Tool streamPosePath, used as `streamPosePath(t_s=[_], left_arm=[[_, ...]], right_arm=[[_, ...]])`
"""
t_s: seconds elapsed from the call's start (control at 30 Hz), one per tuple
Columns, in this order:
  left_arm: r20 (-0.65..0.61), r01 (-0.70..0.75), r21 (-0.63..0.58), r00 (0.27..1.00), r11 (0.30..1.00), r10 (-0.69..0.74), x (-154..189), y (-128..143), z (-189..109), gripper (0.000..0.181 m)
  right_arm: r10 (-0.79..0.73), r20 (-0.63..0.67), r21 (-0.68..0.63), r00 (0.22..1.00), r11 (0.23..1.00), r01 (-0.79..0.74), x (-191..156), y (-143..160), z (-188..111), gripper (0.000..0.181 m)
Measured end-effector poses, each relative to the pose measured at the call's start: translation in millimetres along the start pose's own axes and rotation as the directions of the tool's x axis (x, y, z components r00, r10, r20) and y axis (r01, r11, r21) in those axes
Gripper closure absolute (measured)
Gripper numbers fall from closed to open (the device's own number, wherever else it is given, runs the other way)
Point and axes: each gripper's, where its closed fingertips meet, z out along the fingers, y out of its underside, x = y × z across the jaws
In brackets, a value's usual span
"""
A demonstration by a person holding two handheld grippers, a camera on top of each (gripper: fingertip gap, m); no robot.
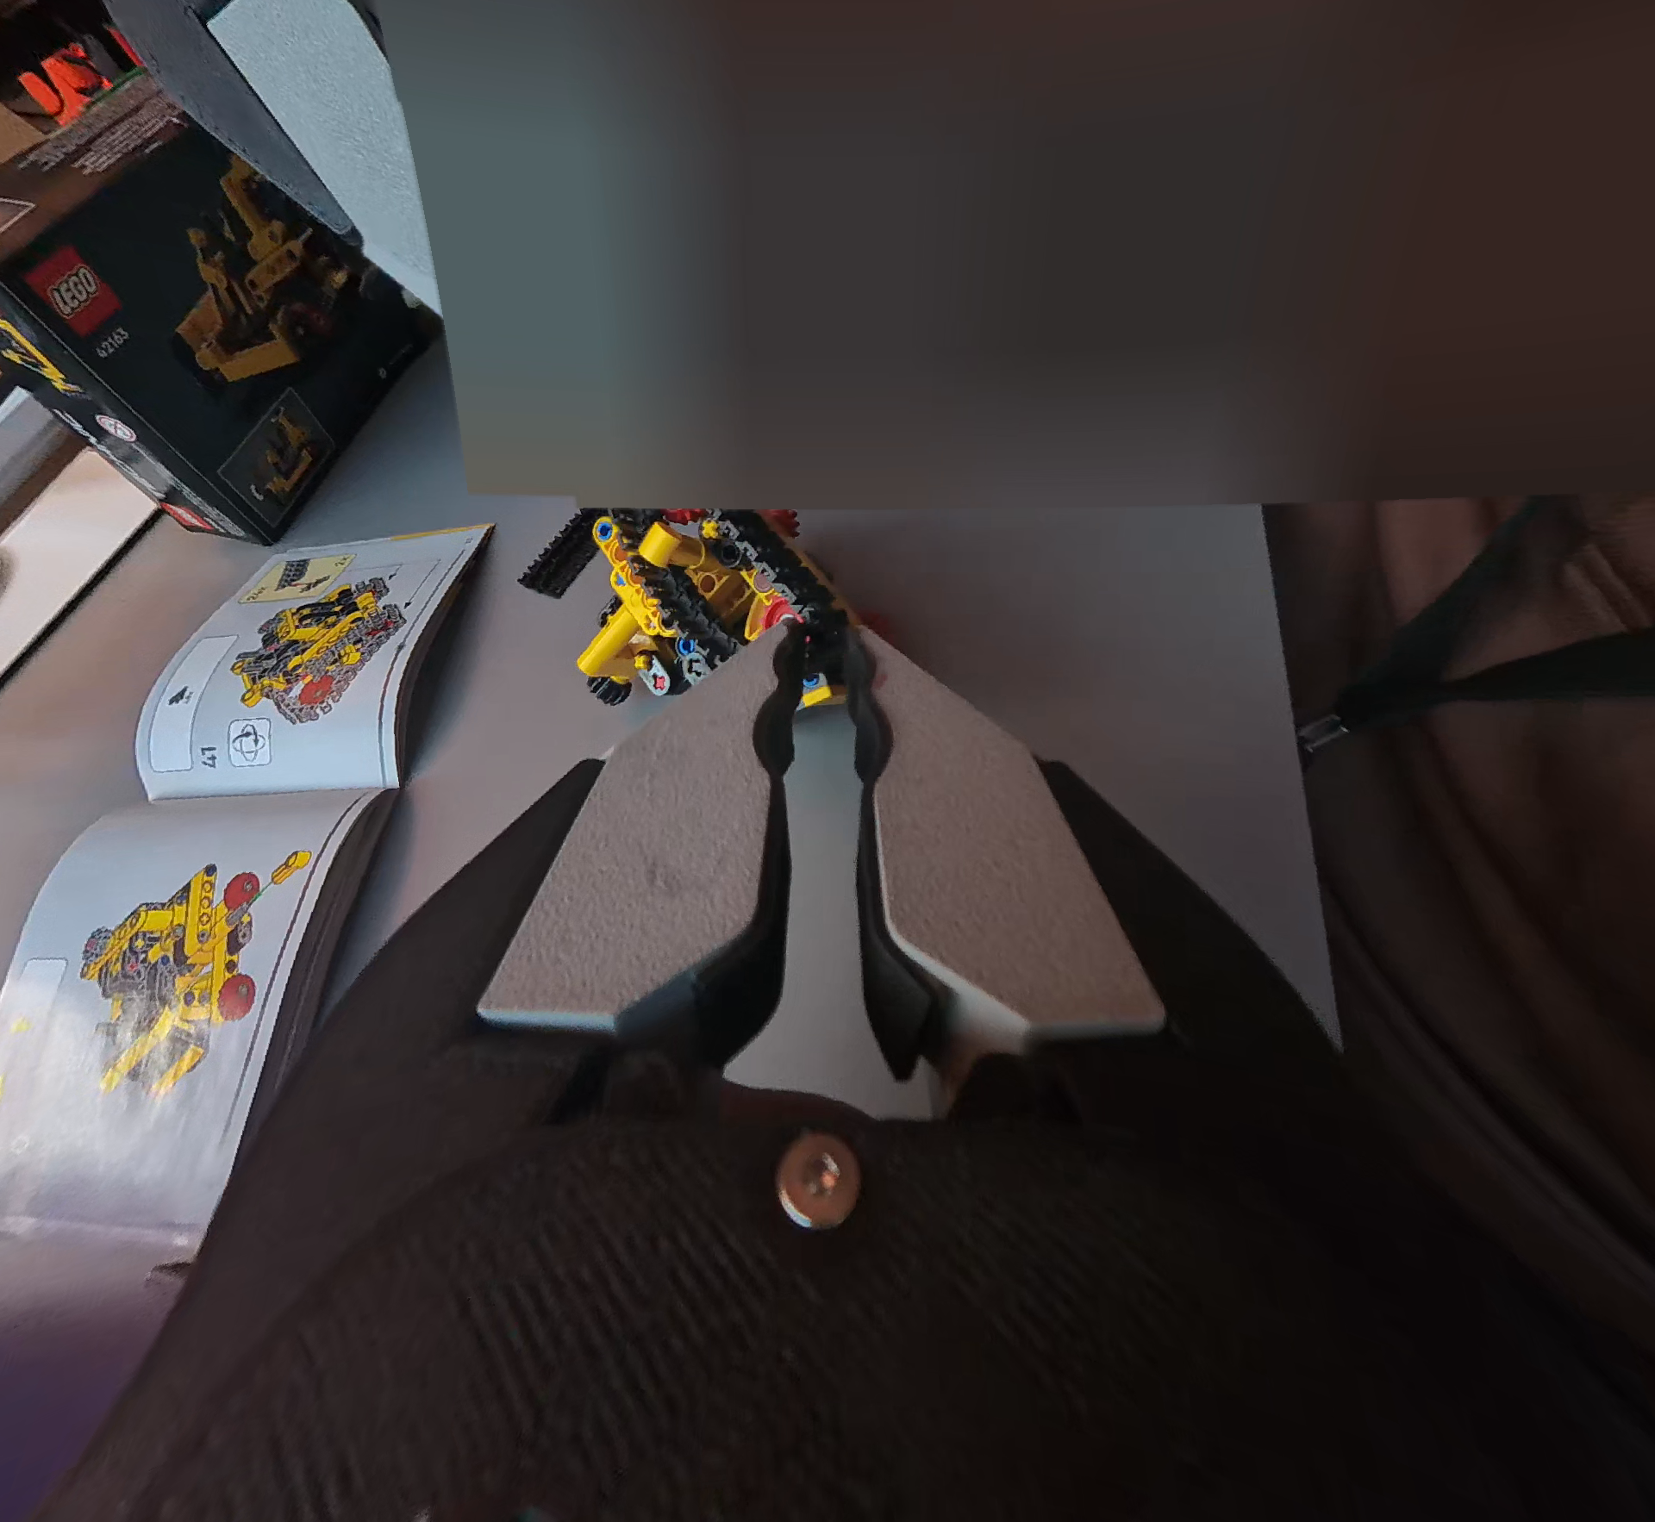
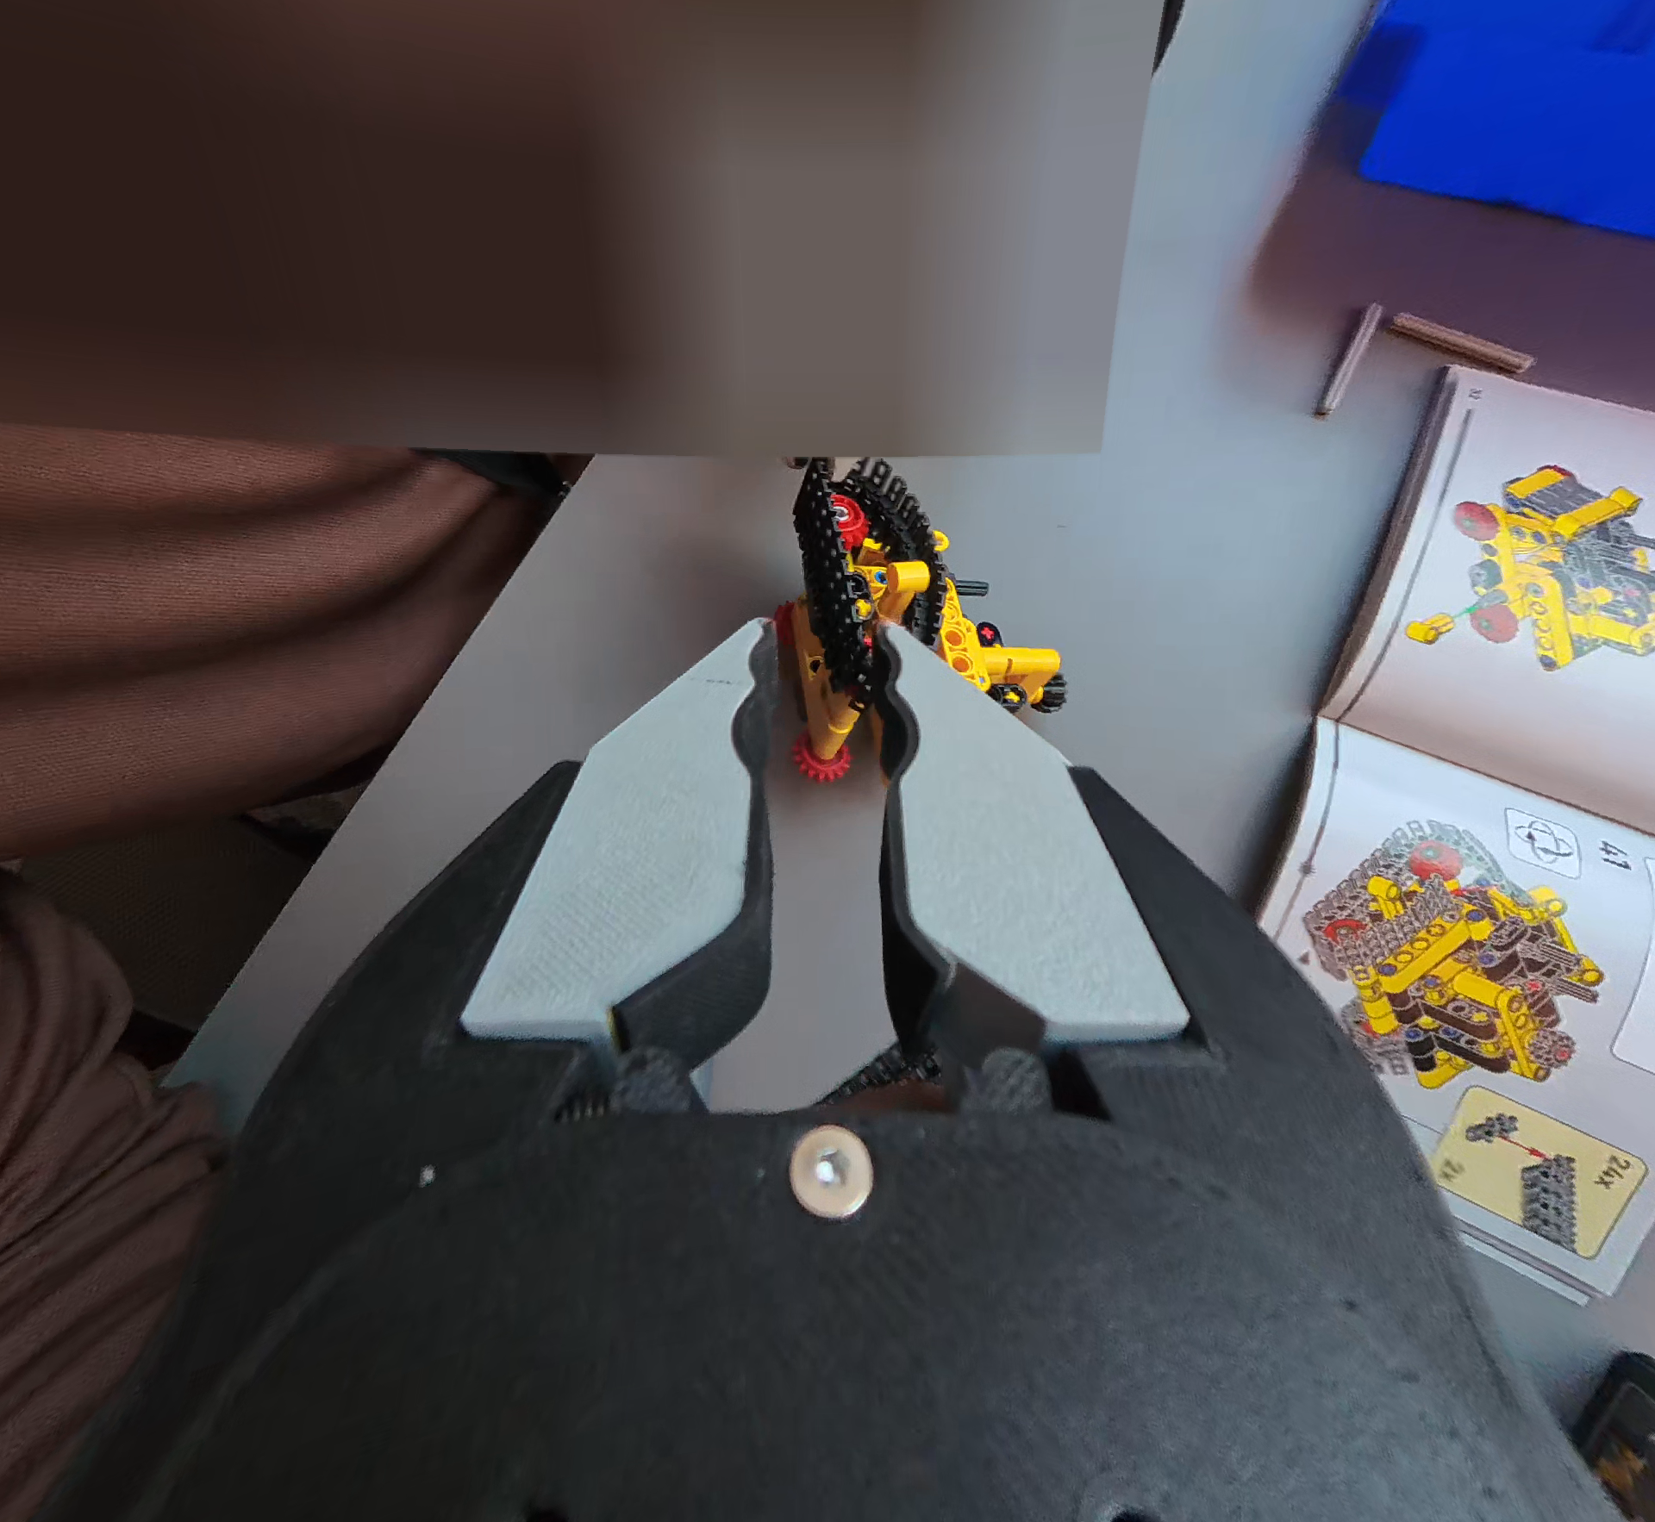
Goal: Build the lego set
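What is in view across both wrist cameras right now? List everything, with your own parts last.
Lego model: one, yellow with black track and red gears, mid-table, part built.
Red gear: one, at the model's near end in the right wrist view.
Instruction booklet: one, white pages, open, beside the model.
Set box: one, black with a yellow picture, far left in the left wrist view.
Blue object: one, far right corner, blurred.
Brown sticks: two, beyond the booklet.
Table: one, grey.
Person's clothing: brown, at the table edge.
Left tongs: grey fingers, closed on the track.
Right tongs: grey fingers, around the model's end; contact unclear.
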Motion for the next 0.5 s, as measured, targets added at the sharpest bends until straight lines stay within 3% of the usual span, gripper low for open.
streamPosePath(t_s=[0.5], left_arm=[[0.037, -0.031, 0.029, 0.999, 0.999, 0.03, 1.3, -1.5, 11.8, 0.167]], right_arm=[[-0.005, -0.008, -0.02, 1.0, 1.0, 0.005, -8.2, 11.5, -2.6, 0.166]])
